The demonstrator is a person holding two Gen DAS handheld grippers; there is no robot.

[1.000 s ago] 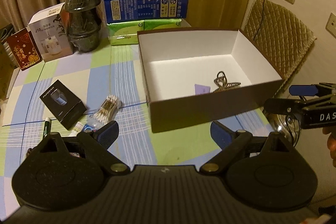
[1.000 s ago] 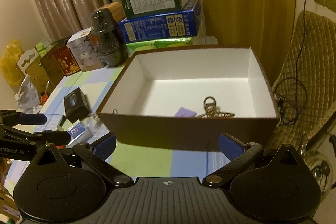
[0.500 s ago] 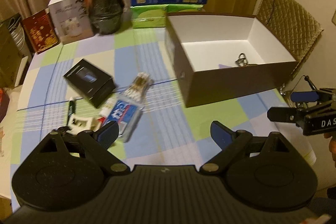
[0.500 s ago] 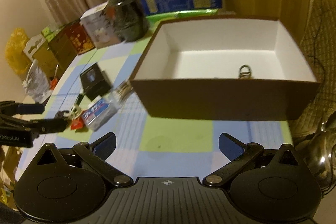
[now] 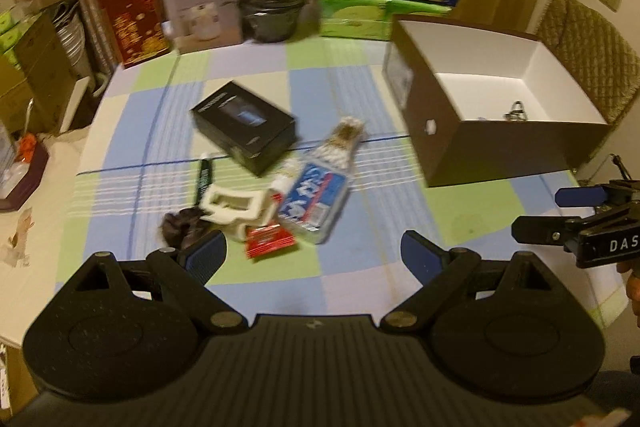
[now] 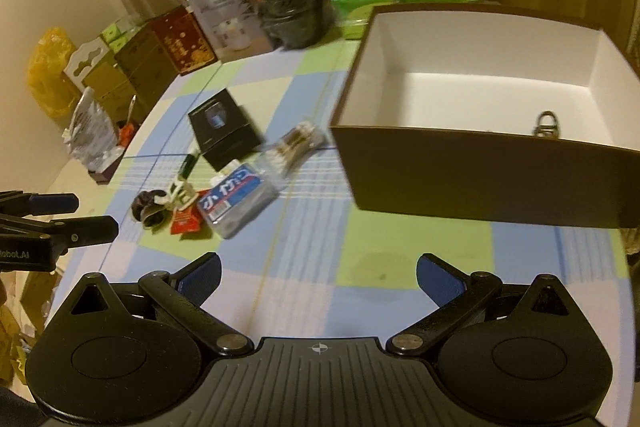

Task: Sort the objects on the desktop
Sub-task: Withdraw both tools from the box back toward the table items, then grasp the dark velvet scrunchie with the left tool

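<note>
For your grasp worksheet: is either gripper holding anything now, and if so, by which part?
Nothing is held. The left gripper and right gripper both have open, empty fingers above the table.

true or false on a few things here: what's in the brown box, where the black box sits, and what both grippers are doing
1. The brown box holds a metal key ring. True.
2. The black box is inside the brown box. False: it lies on the checked tablecloth, left of the brown box.
3. The left gripper is open and holds nothing. True.
4. The right gripper is shut on the tissue pack. False: it is open and empty, and the pack lies on the cloth.
5. The cotton swabs lie outside the brown box. True.
</note>
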